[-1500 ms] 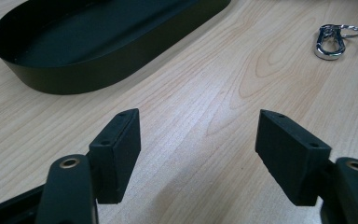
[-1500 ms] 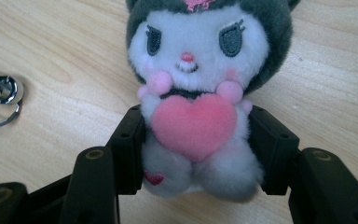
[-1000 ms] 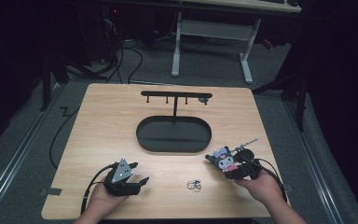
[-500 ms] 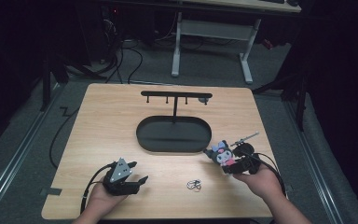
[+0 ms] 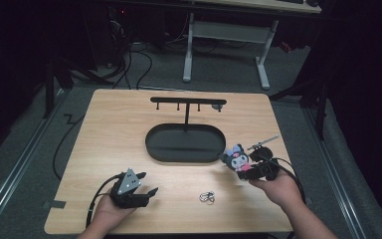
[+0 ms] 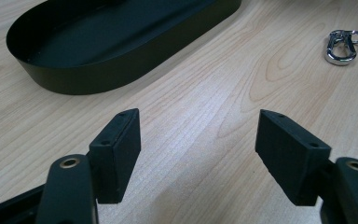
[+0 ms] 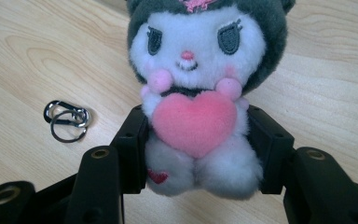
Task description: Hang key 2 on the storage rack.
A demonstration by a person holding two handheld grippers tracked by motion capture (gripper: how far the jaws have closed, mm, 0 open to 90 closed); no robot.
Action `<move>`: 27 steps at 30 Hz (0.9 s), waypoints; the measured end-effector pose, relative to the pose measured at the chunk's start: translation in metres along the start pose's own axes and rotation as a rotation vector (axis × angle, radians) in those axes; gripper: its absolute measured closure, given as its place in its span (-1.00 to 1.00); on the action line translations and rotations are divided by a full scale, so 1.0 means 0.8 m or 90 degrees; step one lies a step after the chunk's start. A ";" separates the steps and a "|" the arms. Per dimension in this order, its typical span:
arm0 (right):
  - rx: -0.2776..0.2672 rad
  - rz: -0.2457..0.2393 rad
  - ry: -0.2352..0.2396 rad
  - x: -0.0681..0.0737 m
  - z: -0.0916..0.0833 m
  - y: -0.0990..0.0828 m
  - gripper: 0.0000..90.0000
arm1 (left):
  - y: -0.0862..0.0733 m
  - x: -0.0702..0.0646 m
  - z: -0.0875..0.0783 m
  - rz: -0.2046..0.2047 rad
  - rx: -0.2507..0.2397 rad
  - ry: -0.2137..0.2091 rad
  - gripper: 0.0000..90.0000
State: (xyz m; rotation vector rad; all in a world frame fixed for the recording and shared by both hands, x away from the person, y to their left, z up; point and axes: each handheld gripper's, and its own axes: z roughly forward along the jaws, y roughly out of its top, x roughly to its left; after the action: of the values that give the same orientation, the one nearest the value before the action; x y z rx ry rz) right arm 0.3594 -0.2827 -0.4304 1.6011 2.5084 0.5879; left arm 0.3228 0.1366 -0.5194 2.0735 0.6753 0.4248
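— Plush grey-and-white, holding a pink heart: that is the toy (image 7: 197,100) the right claw (image 7: 196,154) has clamped round its body, jaws pressing into the fur on both sides.

— Where is it over the counter (image 5: 109,129)?

— In the high view the toy (image 5: 237,158) sits at the right, just beside the black oval tray (image 5: 185,143) under the hook stand (image 5: 187,103). It looks lifted or just resting; I cannot tell which.

— And the left claw (image 6: 198,158)?

— Wide open, empty, low over bare wood, pointing toward the tray and the metal key ring (image 6: 342,44).

— So which step?

— I judge the carry is in hand. Next probably calls for bringing the toy to the stand or tray, perhaps fetching the ring (image 5: 207,197) with the free claw.
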 end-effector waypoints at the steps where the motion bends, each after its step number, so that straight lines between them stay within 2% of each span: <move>1: -0.003 0.002 0.001 0.000 -0.001 0.001 0.08 | 0.000 0.000 -0.001 0.001 0.000 0.000 -0.29; 6: -0.013 0.006 0.002 0.001 -0.007 0.003 0.08 | -0.001 -0.002 -0.005 0.007 0.002 0.005 -0.29; 11: -0.014 -0.006 0.004 0.006 -0.015 0.009 0.08 | 0.000 -0.002 -0.005 0.001 -0.001 0.004 -0.29; 14: -0.017 -0.016 0.003 0.009 -0.023 0.015 0.08 | -0.001 -0.003 -0.004 0.010 0.006 0.003 -0.29; 27: -0.040 -0.021 0.001 0.009 -0.051 0.047 0.08 | -0.001 -0.002 -0.005 0.008 0.004 0.000 -0.29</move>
State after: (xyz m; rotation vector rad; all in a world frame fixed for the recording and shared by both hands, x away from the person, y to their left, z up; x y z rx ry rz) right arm 0.3764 -0.2729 -0.3781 1.5353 2.4865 0.6584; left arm 0.3192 0.1391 -0.5182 2.0841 0.6644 0.4316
